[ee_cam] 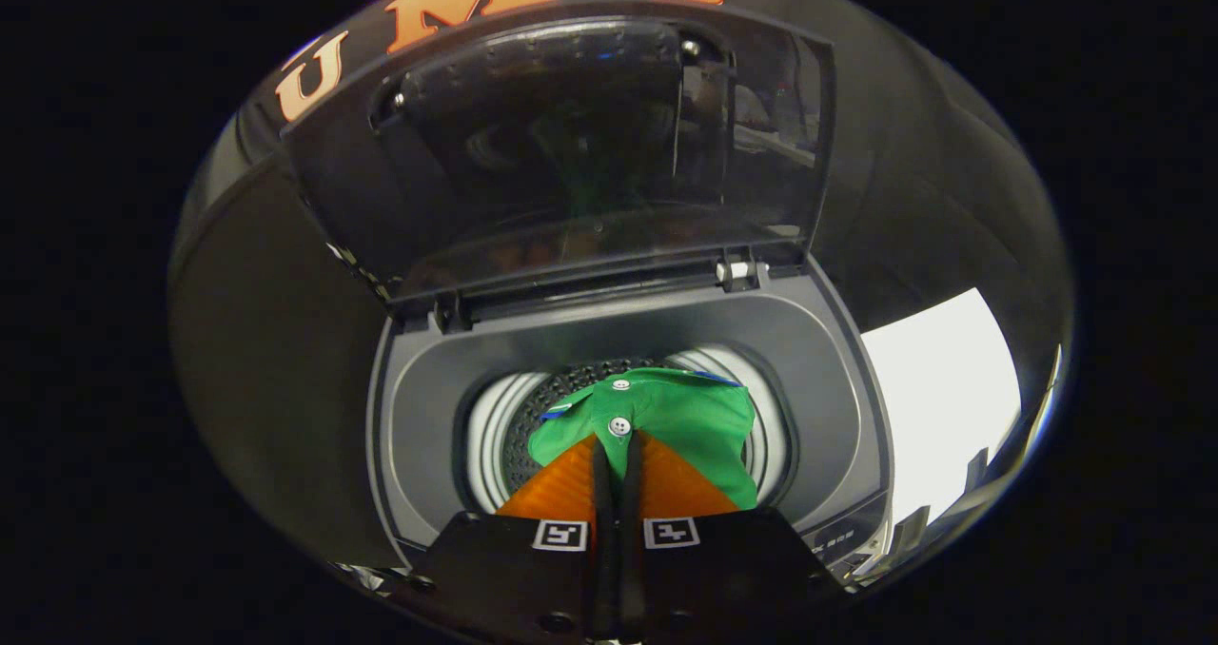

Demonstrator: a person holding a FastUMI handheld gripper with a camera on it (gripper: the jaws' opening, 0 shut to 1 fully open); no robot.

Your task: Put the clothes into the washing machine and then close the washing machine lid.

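Note:
A green shirt (685, 421) with white buttons and a bit of blue trim hangs in the mouth of the washing machine's drum (493, 431). My gripper (617, 440) is directly above the opening, and its fingers are shut on the near edge of the shirt, close to a button. The shirt spreads out just ahead of the fingertips and covers most of the drum's perforated inside. The machine's dark see-through lid (571, 150) stands raised upright beyond the opening, hinged at the back edge.
The grey top rim (428, 388) of the machine rings the drum. A control panel (842, 540) runs along the near right corner. A bright white surface (942, 388) lies to the right of the machine. Black booth cloth hangs behind and to the left.

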